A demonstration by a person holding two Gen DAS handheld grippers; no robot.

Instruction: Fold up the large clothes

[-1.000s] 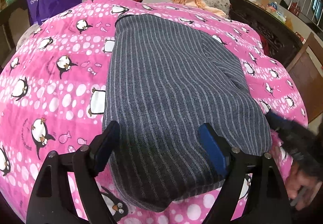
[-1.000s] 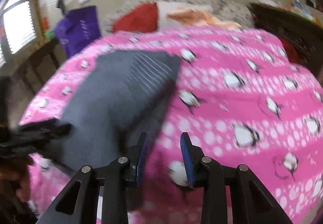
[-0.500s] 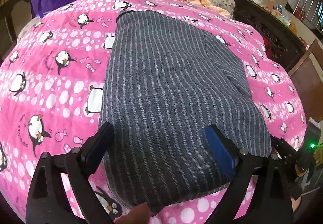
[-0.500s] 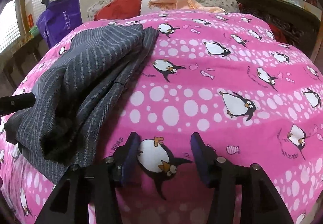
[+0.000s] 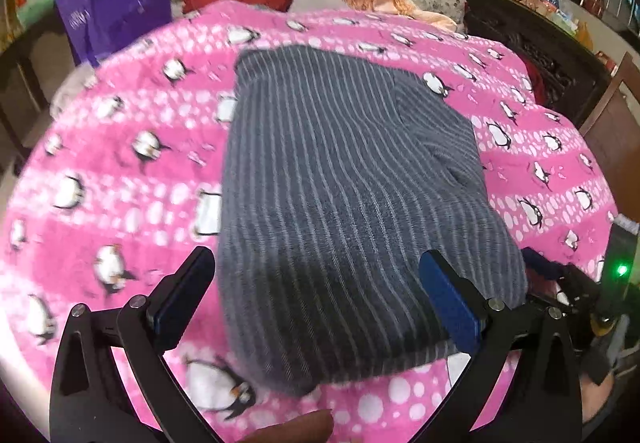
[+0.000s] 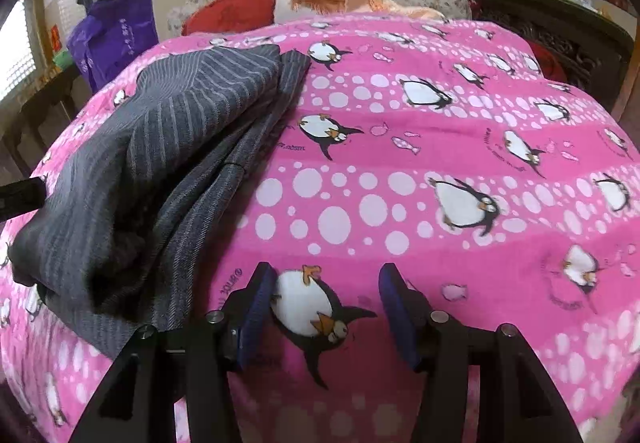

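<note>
Both grippers hover empty, the left gripper (image 5: 316,307) spread wide over the folded garment (image 5: 344,203), the right gripper (image 6: 328,311) half spread over the bed (image 6: 440,147), seemingly released to regrip.

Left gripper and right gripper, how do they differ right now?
The left gripper has its jaws spread very wide; the right gripper is open too, but narrower. The left gripper hangs over the near end of the grey striped garment; the right gripper hangs over bare pink penguin bedspread, with the garment off to its left. Both have just been opening, hold nothing, and have blue pads.
</note>
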